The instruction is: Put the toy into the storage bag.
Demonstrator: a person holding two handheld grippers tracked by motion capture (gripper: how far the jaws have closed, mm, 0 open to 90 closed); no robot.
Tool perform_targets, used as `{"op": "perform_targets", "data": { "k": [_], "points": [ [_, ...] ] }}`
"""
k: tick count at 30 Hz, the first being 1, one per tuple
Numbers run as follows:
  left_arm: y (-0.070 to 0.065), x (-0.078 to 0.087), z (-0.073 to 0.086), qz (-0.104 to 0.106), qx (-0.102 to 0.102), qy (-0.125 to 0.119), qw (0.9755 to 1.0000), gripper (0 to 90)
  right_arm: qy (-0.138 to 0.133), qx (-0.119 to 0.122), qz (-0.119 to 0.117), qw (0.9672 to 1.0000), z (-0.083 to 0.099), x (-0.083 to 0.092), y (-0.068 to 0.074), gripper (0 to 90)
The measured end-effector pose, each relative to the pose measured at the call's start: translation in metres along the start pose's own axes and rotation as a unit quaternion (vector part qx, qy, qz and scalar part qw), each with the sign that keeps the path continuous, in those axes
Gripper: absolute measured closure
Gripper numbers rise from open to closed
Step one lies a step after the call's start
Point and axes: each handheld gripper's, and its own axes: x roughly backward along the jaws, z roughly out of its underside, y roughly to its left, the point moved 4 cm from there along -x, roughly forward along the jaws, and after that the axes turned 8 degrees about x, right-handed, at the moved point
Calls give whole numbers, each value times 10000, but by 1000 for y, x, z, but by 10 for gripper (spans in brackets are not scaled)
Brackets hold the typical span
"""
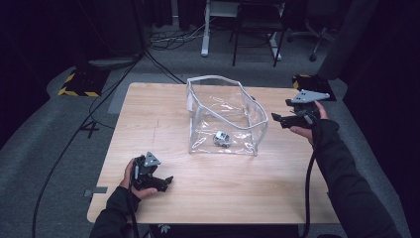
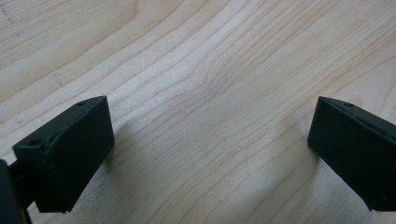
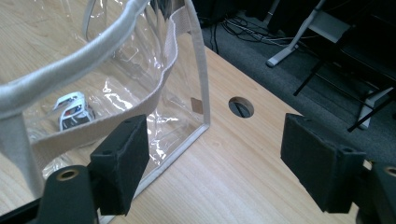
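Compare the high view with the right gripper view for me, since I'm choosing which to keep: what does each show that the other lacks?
The high view alone takes in the left gripper resting open on the table, plus both hands and forearms. The right gripper view alone reveals a round hole in the tabletop beside the clear bag. Both show the bag, the small toy car inside it, and the right gripper, open and empty beside the bag.

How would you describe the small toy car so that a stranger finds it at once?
On the wooden table stands a clear plastic bag with a pale trim. The toy car lies on the bag's floor, white with dark markings, the one thing inside.
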Motion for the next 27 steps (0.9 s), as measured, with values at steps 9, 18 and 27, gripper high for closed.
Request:
{"op": "perform_targets", "data": {
  "k": [9, 18, 27],
  "points": [
    [0, 0, 0, 3, 2, -1, 10000, 6, 152, 37, -18, 9999, 15, -3, 5, 242],
    [0, 0, -1, 13, 2, -13, 10000, 5, 298, 80, -77, 9995, 30, -4, 12, 242],
    [0, 0, -1, 13, 3, -15, 10000, 6, 259, 33, -144, 9996, 43, -2, 17, 242]
  ]
}}
